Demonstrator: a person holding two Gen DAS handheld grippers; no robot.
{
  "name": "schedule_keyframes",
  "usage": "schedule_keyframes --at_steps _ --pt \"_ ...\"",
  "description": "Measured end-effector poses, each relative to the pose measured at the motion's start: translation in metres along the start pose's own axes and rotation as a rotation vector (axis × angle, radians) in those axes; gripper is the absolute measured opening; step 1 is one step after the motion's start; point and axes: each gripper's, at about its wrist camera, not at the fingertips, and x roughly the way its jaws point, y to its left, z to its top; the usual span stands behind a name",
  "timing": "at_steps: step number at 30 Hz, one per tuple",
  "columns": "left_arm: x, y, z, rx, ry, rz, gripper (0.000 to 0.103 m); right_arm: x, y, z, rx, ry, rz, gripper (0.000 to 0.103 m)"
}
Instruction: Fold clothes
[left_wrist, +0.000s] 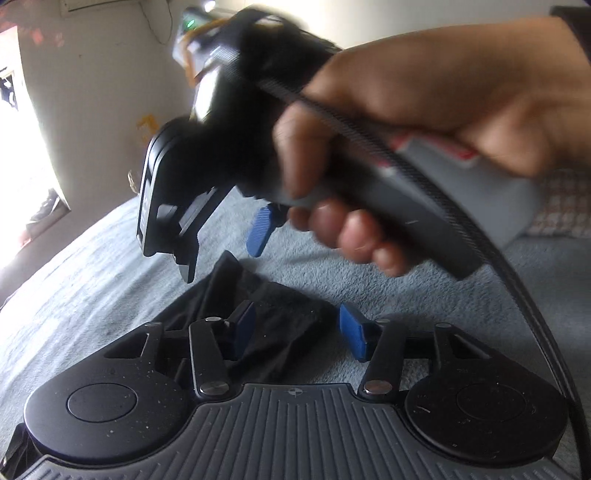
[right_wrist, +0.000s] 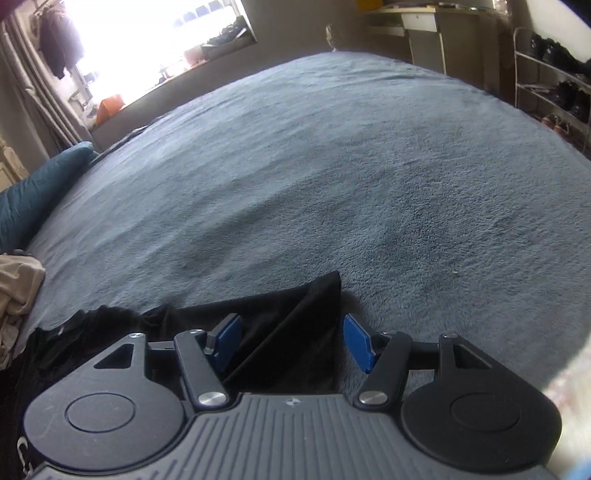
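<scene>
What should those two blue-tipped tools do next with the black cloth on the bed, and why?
Probably lower a little and pinch. The right tool stands open with a raised corner of the black garment between its blue pads, not yet pressed. The left tool is also open over the same cloth, which lies crumpled on the grey bed cover. Gripping both edges would let them spread it flat.

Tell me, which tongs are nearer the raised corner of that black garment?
Right. The right tongs hang open astride the raised corner of the black garment. The left tongs are farther back along the cloth, open over its lower part.
</scene>
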Motion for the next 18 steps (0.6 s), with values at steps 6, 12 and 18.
schedule_keyframes --at_steps 6,12,18 --pt "0.004 -0.005 -0.002 0.015 0.037 -0.001 0.014 0.028 -0.014 0.008 0.023 0.012 -0.003 0.059" --pt "-0.013 0.000 0.003 -0.040 0.000 0.037 0.004 0.016 -0.010 0.006 -0.017 -0.027 0.022 0.004" --pt "-0.043 0.025 0.010 -0.227 -0.059 0.024 0.004 -0.024 0.035 0.016 -0.135 -0.082 0.096 0.004"
